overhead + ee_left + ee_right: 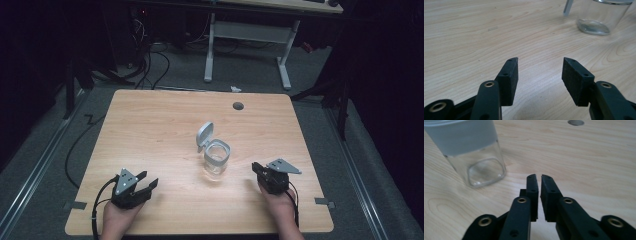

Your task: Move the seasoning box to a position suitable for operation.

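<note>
A clear square glass jar (217, 159) stands upright near the middle of the wooden table (150, 125), its grey hinged lid (204, 135) flipped up behind it. My left gripper (148, 180) rests at the front left, open, with bare wood between its pads (509, 80); the jar (599, 17) lies ahead to its right. My right gripper (256, 167) sits at the front right, just right of the jar (474, 152), its jaws almost touching and holding nothing.
A round cable hole (238, 105) is set in the table near the far edge. A white desk frame (250, 45) and cables lie on the floor beyond. Dark tape tabs (74, 205) mark the front corners.
</note>
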The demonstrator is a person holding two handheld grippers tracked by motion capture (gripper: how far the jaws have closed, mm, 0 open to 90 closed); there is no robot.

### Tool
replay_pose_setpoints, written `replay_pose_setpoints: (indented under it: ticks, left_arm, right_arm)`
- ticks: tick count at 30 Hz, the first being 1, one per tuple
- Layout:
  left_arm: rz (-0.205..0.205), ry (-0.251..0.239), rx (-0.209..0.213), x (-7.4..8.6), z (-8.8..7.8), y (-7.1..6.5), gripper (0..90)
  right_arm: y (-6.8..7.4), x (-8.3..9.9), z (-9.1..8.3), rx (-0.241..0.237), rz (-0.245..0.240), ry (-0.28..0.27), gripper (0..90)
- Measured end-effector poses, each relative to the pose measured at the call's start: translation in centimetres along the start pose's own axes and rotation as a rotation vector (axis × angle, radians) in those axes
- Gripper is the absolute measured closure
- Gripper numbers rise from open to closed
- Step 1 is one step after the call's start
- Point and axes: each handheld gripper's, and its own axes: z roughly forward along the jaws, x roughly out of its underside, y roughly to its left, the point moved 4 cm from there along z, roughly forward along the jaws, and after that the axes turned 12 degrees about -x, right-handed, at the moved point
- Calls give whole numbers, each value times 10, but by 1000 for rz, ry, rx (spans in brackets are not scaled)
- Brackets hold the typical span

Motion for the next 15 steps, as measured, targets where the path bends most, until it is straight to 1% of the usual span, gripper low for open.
replay_pose_setpoints:
  ticks: [2,3,4,6,7,8,10,12,13,15]
  left_arm:
    - [-27,0,-3,-2,-1,3,461]
    - [-27,0,-3,-2,-1,3,457]
    - [-53,-3,-5,-3,-1,3,452]
    - [-33,-11,-3,-3,-1,2,442]
    - [-15,-15,-2,-2,-1,2,439]
    - [-12,-15,-4,-2,-1,1,438]
    - [-20,-8,-8,-1,-1,2,442]
    - [-36,-3,-6,0,-2,2,451]
    - [-37,2,-3,1,-3,1,456]
    - [-14,5,-2,3,-3,0,458]
  right_arm:
    - [2,-3,11,-15,9,15,898]
    - [3,-5,18,-28,13,21,899]
    - [5,-7,26,-39,22,33,899]
    - [7,-11,36,-46,5,43,899]
    - [8,-15,42,-42,-15,45,899]
    - [8,-18,47,-43,-25,46,899]
    - [7,-24,57,-48,-18,44,899]
    - [8,-30,65,-56,-24,49,899]
    - [9,-32,68,-63,-26,50,899]
    - [11,-37,74,-62,-47,58,898]
